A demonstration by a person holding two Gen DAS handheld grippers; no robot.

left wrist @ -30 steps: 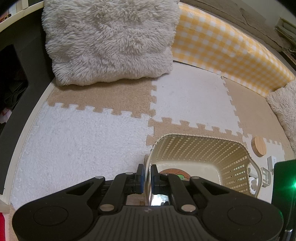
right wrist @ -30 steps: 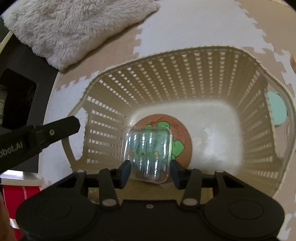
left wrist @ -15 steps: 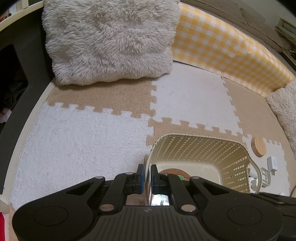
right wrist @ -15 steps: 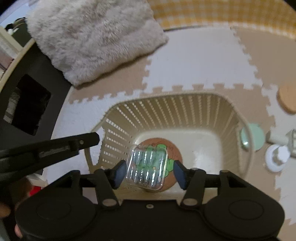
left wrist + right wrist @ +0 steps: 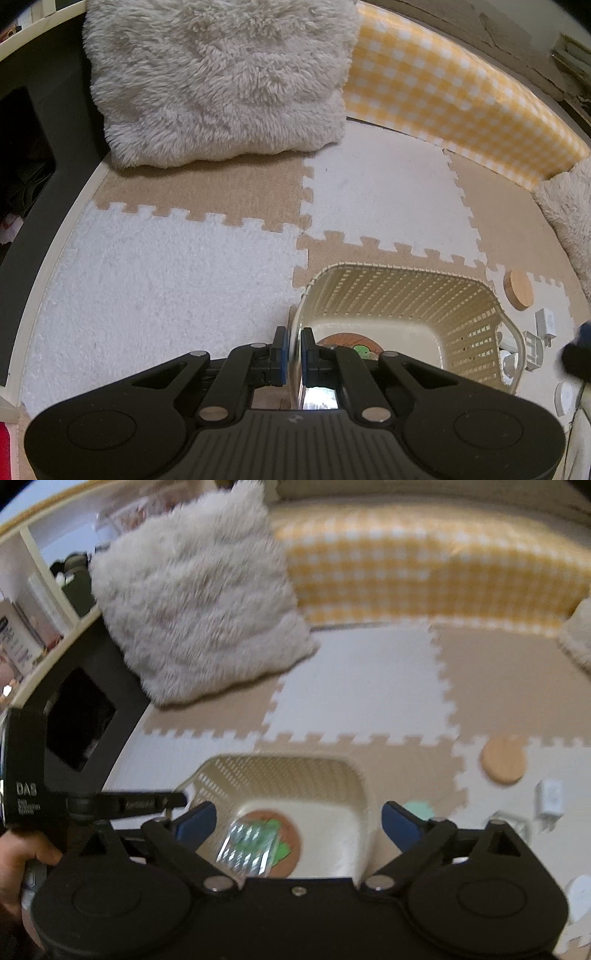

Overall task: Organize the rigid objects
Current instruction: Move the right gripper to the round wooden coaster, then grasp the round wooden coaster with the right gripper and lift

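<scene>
Two pieces now in basket (image 5: 354, 775): blister pack (image 5: 251, 843), light and slippery, atop coaster (image 5: 284, 845). Your right hand-held gripper (image 5: 299, 823) just opened wide, empty. Your left hand-held gripper (image 5: 292, 350) pinches the basket's near-left rim shut.

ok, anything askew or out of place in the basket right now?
Slightly. The clear blister pack lies tilted in the cream slotted plastic basket, half over the round brown coaster with a green print, not flat. The right gripper has just opened and holds nothing. Nothing spilled or damaged.
</scene>
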